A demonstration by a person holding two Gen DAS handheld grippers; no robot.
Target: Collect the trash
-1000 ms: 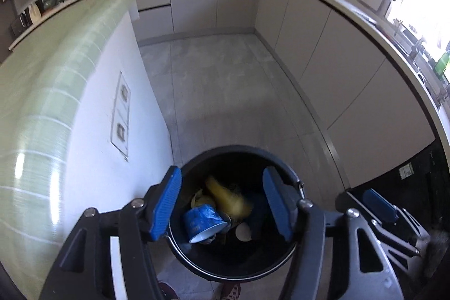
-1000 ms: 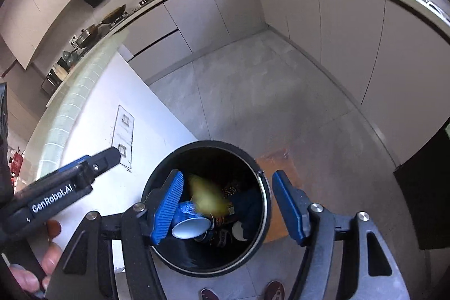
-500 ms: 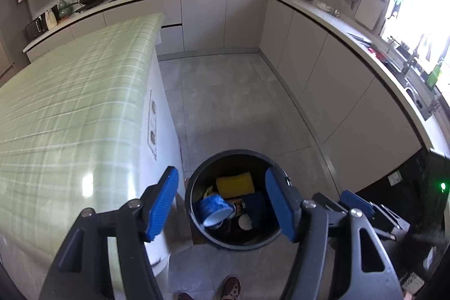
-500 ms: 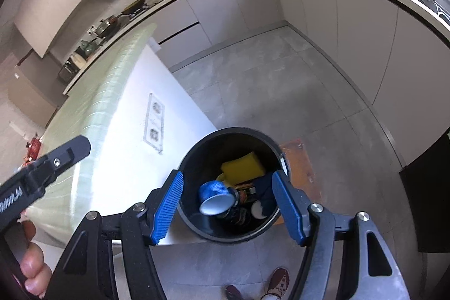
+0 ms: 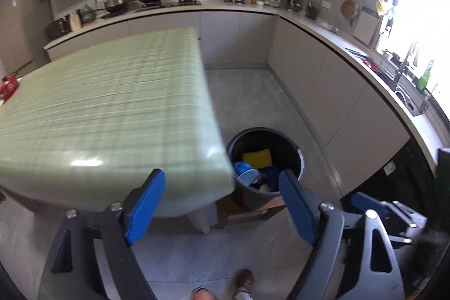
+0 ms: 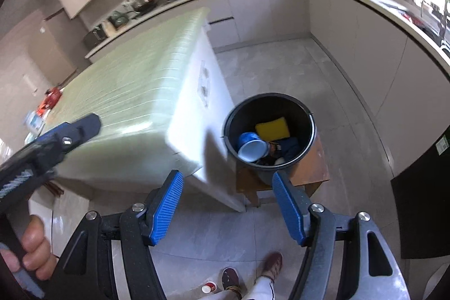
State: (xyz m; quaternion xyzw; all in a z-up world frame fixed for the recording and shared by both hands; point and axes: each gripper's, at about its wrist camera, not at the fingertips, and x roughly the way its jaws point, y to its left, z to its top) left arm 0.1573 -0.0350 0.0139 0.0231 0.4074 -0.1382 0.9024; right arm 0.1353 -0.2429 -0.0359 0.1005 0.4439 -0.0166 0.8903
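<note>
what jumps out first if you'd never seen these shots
The black trash bin on the floor beside the green-topped island, holding a yellow sponge and a blue cup. In front, both blue-padded grippers, left and right, hang empty, the left's jaws opening.

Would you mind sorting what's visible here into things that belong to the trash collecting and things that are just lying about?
Part of the job:
- black bin
- yellow sponge in the bin
- blue cup in the bin
- left gripper, empty, opening
- right gripper, empty

Just lying about:
- green-topped island
- pans on the counter
- wooden stool under the bin
</note>
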